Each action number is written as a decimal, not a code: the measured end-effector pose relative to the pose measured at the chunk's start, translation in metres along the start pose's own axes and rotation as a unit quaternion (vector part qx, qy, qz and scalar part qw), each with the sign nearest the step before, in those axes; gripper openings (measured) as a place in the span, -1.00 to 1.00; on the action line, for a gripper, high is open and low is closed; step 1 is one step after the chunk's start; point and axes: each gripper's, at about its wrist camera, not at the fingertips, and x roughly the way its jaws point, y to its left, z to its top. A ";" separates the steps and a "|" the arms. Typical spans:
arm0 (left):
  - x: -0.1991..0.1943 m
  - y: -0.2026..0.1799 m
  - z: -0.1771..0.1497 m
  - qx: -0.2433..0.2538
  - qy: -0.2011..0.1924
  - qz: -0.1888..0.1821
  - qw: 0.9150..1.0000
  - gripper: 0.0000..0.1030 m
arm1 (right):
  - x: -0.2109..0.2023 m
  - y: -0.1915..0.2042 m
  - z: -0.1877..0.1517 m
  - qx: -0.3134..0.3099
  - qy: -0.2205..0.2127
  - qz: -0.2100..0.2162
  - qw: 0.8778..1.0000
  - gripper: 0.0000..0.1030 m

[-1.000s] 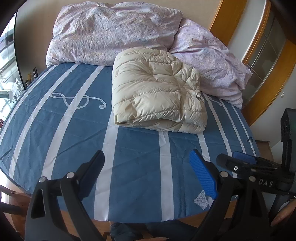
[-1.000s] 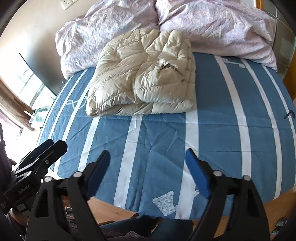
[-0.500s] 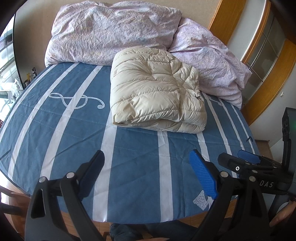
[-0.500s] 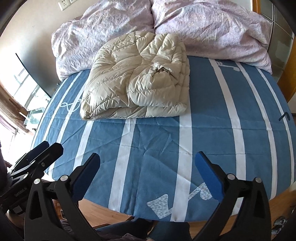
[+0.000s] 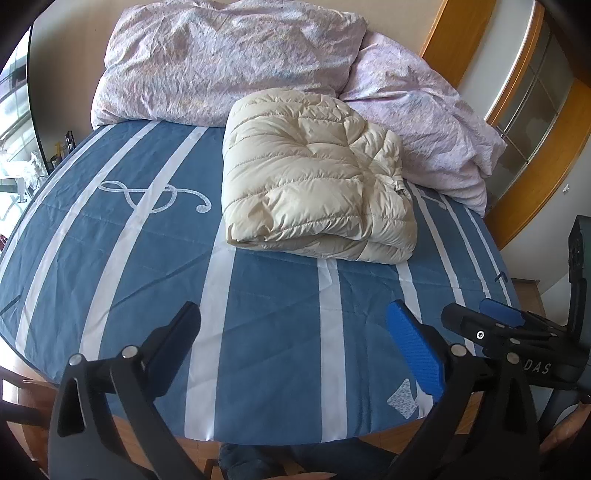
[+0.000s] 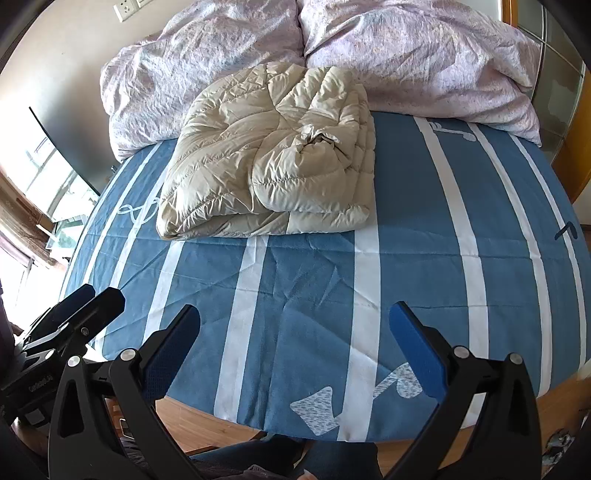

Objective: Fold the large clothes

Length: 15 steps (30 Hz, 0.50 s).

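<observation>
Apparently we are at or near the end of the fold: the cream puffer jacket [image 5: 314,192] lies as a compact, layered bundle on the blue striped bed sheet [image 5: 258,314], toward twelve o'clock from both grippers, its far edge against the rumpled lilac duvet [image 5: 229,62], and nothing loose trails from it that we can see. Our left gripper [image 5: 295,343] hangs over the near edge of the bed with its jaws opening to their widest and nothing between them but bare sheet; our right gripper [image 6: 295,339] hangs the same way, jaws wide and empty, well apart from the jacket. What is left, as we judge it, is at most a tidying press on the puffy top layer, or moving on to another garment, though no other garment shows in either view. From the left wrist we get the treble-clef print [image 5: 155,194] on the sheet at about ten o'clock, the wooden door frame [image 5: 546,155] at two o'clock, and the right gripper out at three o'clock. From the right wrist we get the wall socket [image 6: 127,6] at eleven o'clock, the bright window [image 6: 40,206] at nine o'clock, and the bunched tuck on the bundle's top
</observation>
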 end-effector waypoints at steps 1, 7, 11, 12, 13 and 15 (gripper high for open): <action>0.000 0.001 -0.001 -0.001 0.002 0.001 1.000 0.95 | 0.000 0.000 0.000 0.000 0.000 0.000 1.000 0.97; 0.001 0.004 -0.001 -0.008 0.003 0.002 1.000 0.95 | 0.001 -0.001 0.000 0.002 0.000 0.000 1.000 0.97; 0.001 0.003 0.000 -0.007 0.002 0.003 1.000 0.95 | 0.001 -0.001 0.000 0.001 -0.001 0.001 1.000 0.97; 0.001 0.003 0.000 -0.007 0.001 0.003 1.000 0.95 | 0.001 -0.001 0.000 0.001 -0.001 0.001 1.000 0.97; 0.000 0.004 0.000 -0.006 0.000 0.003 1.000 0.95 | 0.001 -0.001 0.000 0.000 -0.001 0.001 1.000 0.97; 0.000 0.004 0.000 -0.007 -0.001 0.002 1.000 0.95 | 0.001 0.000 0.001 0.000 -0.001 0.001 1.000 0.97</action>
